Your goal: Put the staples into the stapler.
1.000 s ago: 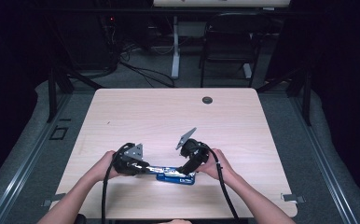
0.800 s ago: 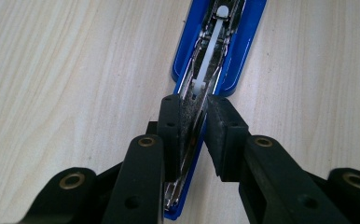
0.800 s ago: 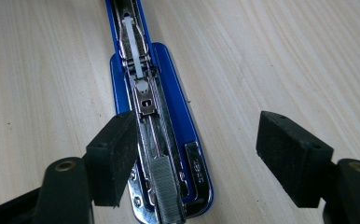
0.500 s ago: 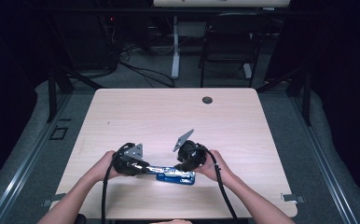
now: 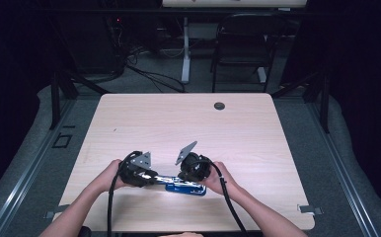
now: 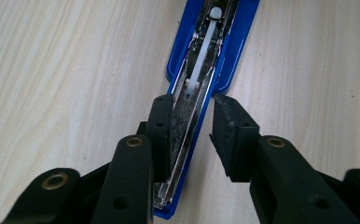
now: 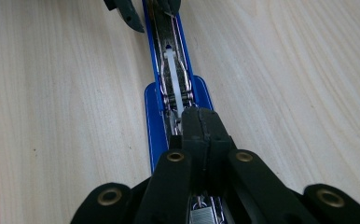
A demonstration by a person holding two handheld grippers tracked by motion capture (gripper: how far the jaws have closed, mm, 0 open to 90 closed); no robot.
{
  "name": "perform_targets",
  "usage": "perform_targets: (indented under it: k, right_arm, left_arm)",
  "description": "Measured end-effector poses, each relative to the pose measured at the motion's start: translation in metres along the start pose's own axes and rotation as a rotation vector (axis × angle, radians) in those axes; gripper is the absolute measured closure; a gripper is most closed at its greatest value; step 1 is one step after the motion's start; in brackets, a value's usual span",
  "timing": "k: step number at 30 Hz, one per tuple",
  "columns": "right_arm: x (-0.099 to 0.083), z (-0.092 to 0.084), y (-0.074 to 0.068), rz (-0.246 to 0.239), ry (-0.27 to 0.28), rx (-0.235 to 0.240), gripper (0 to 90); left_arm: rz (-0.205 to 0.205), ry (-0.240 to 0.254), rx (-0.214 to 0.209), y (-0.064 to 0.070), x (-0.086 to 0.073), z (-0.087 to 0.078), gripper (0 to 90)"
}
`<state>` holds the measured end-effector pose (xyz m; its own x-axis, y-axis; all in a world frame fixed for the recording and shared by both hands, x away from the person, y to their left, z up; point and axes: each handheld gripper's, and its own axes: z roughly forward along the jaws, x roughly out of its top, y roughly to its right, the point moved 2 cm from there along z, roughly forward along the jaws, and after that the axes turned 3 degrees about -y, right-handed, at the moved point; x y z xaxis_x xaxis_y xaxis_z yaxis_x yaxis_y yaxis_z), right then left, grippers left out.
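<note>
A blue stapler (image 5: 186, 187) lies opened flat near the table's front edge, its metal magazine (image 6: 215, 60) facing up. My left gripper (image 5: 154, 178) comes at it from the left. Its jaws (image 6: 193, 105) stand either side of the magazine and have just been opening: one pad rests against the metal and the other stands apart from it. My right gripper (image 5: 181, 178) is over the stapler's other end. Its jaws (image 7: 200, 114) have just closed and sit pressed together above the hinge (image 7: 176, 100). The left gripper's tips (image 7: 145, 11) appear at the top of the right gripper view.
The pale wood table (image 5: 178, 128) has a dark round grommet (image 5: 219, 105) near its far edge. Beyond it stand a chair (image 5: 243, 44) and a desk leg among floor cables (image 5: 144, 69). Both forearms enter from the bottom edge.
The right gripper has shifted slightly left and nearer, down onto the stapler. The left gripper and the stapler have stayed where they were.
</note>
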<state>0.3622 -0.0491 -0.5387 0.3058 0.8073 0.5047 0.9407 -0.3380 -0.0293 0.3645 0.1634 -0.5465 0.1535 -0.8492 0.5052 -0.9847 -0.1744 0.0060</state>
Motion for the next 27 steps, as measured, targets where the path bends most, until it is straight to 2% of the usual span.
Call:
perform_targets:
  k: [2, 4, 6, 8, 11, 12, 13, 14, 15, 25, 26, 27]
  right_arm:
    - [-0.001, 0.000, 0.000, 0.000, -0.002, -0.001, 90.0]
    - [-0.003, 0.001, -0.001, 0.000, -0.014, 0.010, 90.0]
    - [-0.005, 0.002, -0.002, 0.001, -0.025, 0.010, 90.0]
    - [-0.006, 0.002, -0.002, -0.001, -0.036, 0.004, 90.0]
    - [-0.007, 0.004, -0.001, 0.002, -0.038, 0.003, 90.0]
    - [-0.007, 0.004, -0.001, 0.002, -0.038, 0.003, 90.0]
    - [-0.007, 0.004, 0.000, 0.004, -0.041, 0.003, 90.0]
    - [-0.008, 0.004, 0.001, 0.004, -0.046, -0.002, 90.0]
    - [-0.008, 0.004, 0.001, 0.004, -0.049, 0.000, 90.0]
    - [-0.012, 0.003, 0.002, 0.013, -0.054, 0.000, 90.0]
    - [-0.012, 0.003, 0.002, 0.013, -0.056, -0.001, 90.0]
    - [-0.013, 0.003, 0.002, 0.014, -0.055, -0.002, 90.0]
  left_arm:
    - [0.003, -0.009, -0.010, 0.000, 0.000, -0.001, 67.2]
    - [0.004, -0.006, 0.004, 0.000, 0.000, -0.001, 66.1]
    - [0.004, -0.011, -0.004, 0.000, 0.000, -0.002, 64.6]
    - [-0.011, -0.007, 0.039, 0.000, 0.000, -0.004, 61.9]
    - [-0.028, -0.011, 0.040, -0.003, -0.002, -0.005, 61.0]
    - [-0.032, -0.024, 0.041, -0.005, -0.003, -0.004, 61.0]
    - [-0.043, -0.044, 0.045, -0.006, -0.005, -0.002, 56.0]
    - [-0.052, -0.077, 0.029, -0.007, -0.008, 0.000, 55.6]
    - [-0.057, -0.088, 0.032, -0.008, -0.010, 0.002, 55.3]
    - [-0.084, -0.122, 0.004, -0.014, -0.016, 0.006, 53.4]
    - [-0.083, -0.133, 0.008, -0.014, -0.016, 0.006, 53.5]
    - [-0.088, -0.165, 0.005, -0.015, -0.019, 0.008, 53.5]
